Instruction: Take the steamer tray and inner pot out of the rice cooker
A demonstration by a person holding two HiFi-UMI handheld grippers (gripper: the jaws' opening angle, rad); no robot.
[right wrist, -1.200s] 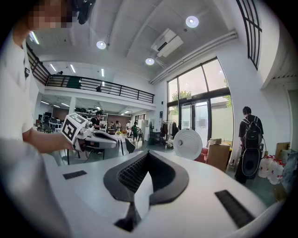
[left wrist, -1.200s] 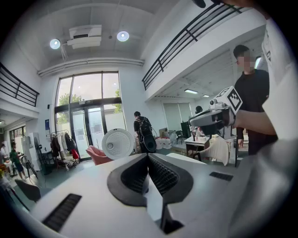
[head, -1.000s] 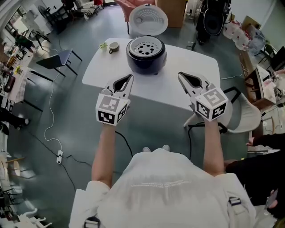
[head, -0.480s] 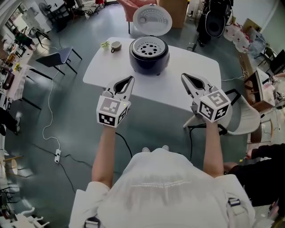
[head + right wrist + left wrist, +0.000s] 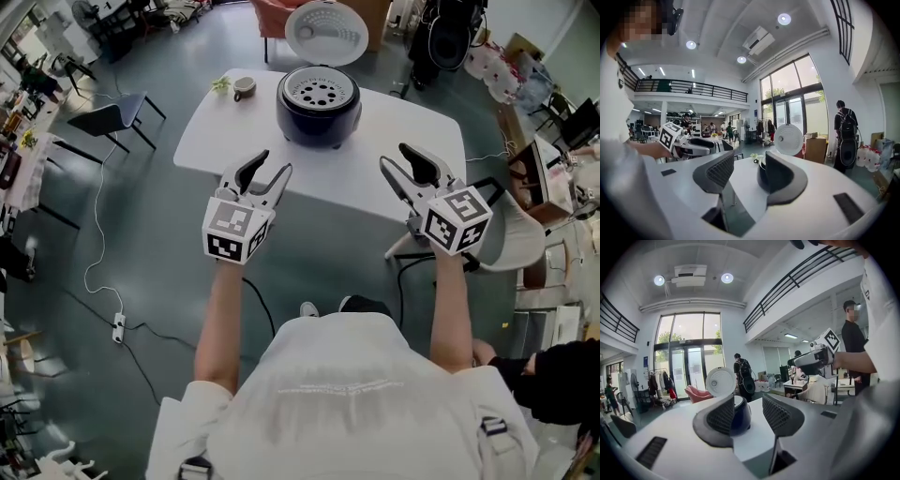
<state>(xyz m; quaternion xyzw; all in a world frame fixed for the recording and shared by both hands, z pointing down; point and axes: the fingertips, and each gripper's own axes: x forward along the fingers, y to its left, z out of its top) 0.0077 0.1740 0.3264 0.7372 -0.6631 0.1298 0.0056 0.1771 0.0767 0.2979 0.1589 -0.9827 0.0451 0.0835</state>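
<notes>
A dark blue rice cooker (image 5: 319, 109) stands on the white table (image 5: 394, 131), its round white lid (image 5: 325, 31) tipped up at the back. The white steamer tray (image 5: 319, 93) with holes sits in its top; the inner pot is hidden under it. My left gripper (image 5: 263, 175) hangs over the table's near edge, left of the cooker, its jaws have just been opening, nothing between them. My right gripper (image 5: 410, 166) is over the near right part of the table, also just opened and empty. The cooker (image 5: 739, 415) shows beyond the left jaws, and the cooker (image 5: 762, 176) behind the right ones.
A small cup (image 5: 244, 88) and a little plant (image 5: 218, 86) stand at the table's far left corner. A white chair (image 5: 511, 234) is at the right of the table, a dark chair (image 5: 112, 120) on the floor at the left. People stand in the hall behind.
Both grippers' jaws have gone from shut to open. The left gripper has edged toward the table. The view has shifted a little, so the cooker sits higher in the frame.
</notes>
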